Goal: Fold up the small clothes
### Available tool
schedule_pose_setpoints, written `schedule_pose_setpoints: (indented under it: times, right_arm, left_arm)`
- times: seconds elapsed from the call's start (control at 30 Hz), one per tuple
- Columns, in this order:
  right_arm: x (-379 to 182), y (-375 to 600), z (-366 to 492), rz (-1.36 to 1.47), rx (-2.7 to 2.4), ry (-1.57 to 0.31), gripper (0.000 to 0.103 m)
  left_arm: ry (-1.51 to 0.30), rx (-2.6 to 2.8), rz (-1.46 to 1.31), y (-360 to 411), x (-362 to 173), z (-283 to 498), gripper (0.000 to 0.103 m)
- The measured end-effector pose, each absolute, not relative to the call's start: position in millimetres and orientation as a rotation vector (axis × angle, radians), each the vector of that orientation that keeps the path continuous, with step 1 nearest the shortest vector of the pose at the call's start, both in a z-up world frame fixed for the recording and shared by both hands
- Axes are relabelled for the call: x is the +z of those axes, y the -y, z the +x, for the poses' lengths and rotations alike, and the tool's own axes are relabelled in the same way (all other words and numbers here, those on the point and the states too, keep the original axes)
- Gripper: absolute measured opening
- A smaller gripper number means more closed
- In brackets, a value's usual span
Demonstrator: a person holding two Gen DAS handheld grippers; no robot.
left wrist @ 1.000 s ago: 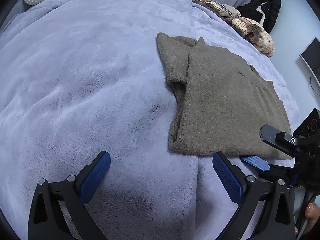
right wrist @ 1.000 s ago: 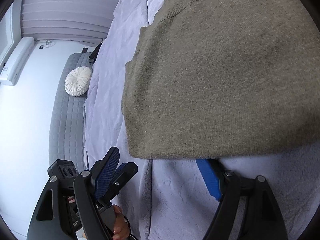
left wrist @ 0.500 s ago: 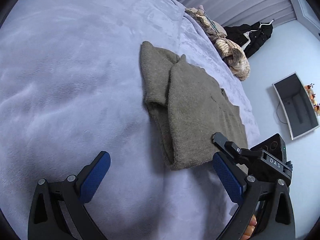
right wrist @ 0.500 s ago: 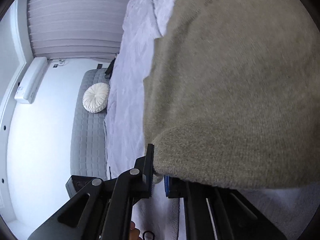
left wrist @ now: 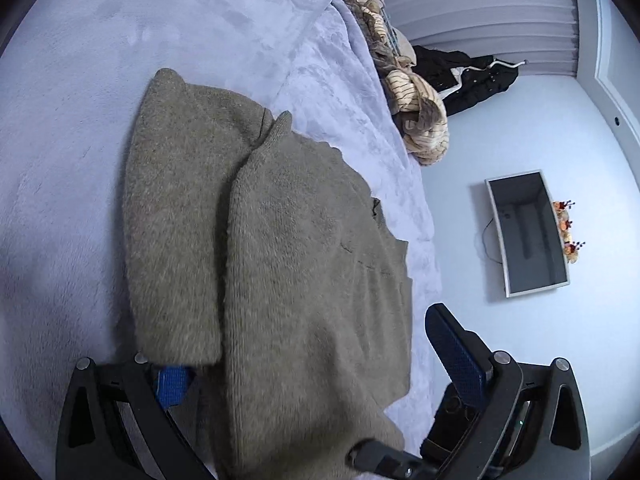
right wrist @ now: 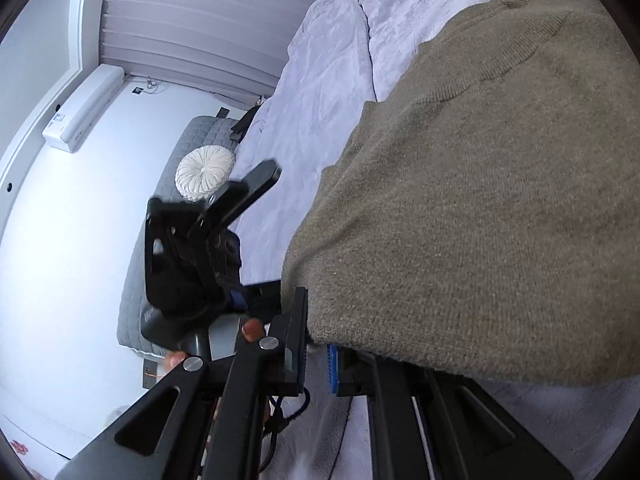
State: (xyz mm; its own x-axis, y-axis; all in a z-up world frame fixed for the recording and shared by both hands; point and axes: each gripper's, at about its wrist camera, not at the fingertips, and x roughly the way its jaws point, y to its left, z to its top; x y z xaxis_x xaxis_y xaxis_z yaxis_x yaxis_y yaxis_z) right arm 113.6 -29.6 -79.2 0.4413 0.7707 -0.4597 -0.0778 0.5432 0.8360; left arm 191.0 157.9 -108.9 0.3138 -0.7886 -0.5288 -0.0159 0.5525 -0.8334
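An olive-green knitted sweater (left wrist: 288,264) lies partly folded on the lilac bed cover (left wrist: 120,40). My left gripper (left wrist: 308,364) is open, its fingers astride the sweater's near hem; the left pad (left wrist: 172,384) is half under the cloth. My right gripper (right wrist: 320,344) is shut on the sweater's hem corner (right wrist: 460,208), with the cloth bunched over its pads. The left gripper (right wrist: 208,248) shows beside it in the right wrist view.
A pile of striped beige clothes (left wrist: 416,116) and a black jacket (left wrist: 468,76) sit at the bed's far edge. A wall screen (left wrist: 524,232) is at right. A round white cushion (right wrist: 204,172) rests on a grey quilted headboard (right wrist: 160,216).
My right gripper has shut on the sweater's hem and lifted it. My left gripper moved right onto the sweater's near edge, still open.
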Motion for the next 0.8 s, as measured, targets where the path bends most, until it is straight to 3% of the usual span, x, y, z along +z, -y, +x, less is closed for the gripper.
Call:
schedule_pose_setpoints:
  times: [0.13, 0.2, 0.23, 0.27, 0.3, 0.33, 0.37, 0.43, 0.47, 0.5, 0.8]
  right_arm:
    - [-93.1, 34.1, 102.2, 0.805, 0.644, -1.093, 0.013]
    - [-93.0, 38.7, 96.5, 0.728, 0.656, -1.175, 0.024]
    - [-90.1, 42.7, 92.6, 0.69, 0.657, -1.188, 0.029]
    - [-83.5, 49.8, 88.5, 0.645, 0.656, -1.188, 0.047]
    - [-75.3, 58.8, 85.8, 0.61, 0.648, -1.174, 0.062]
    - [-66.7, 69.0, 84.5, 0.592, 0.631, -1.142, 0.062]
    - [-58.2, 79.6, 85.3, 0.577, 0.605, -1.101, 0.062]
    - [-44.0, 100.3, 91.6, 0.549, 0.526, -1.028, 0.038]
    - [-39.5, 110.1, 98.6, 0.528, 0.469, -1.004, 0.015]
    - [-38.4, 117.8, 107.9, 0.506, 0.414, -0.994, 0.01]
    - [-111.1, 132.9, 171.0, 0.4, 0.248, -1.106, 0.006]
  left_arm:
    - [-1.197, -0.543, -0.716, -134.2, -114.1, 199.9, 0.102]
    - [-1.191, -0.523, -0.655, -129.0, -112.9, 200.0, 0.087]
    - [-1.2, -0.493, -0.591, -123.9, -111.8, 201.3, 0.065]
    - [-1.216, -0.459, -0.53, -121.1, -112.7, 202.4, 0.042]
    - [-1.232, -0.436, -0.482, -118.7, -114.5, 203.4, 0.034]
    - [-1.234, -0.434, -0.469, -117.3, -115.2, 203.2, 0.029]
    - [-1.221, -0.432, -0.469, -118.0, -114.1, 202.2, 0.025]
    - [-1.194, -0.418, -0.438, -115.3, -107.8, 199.2, 0.023]
    - [-1.183, -0.409, -0.417, -114.9, -104.8, 198.3, 0.023]
    - [-1.17, -0.398, -0.388, -112.3, -99.7, 196.8, 0.022]
    - [-1.034, -0.378, -0.179, -72.2, -36.3, 185.7, 0.021]
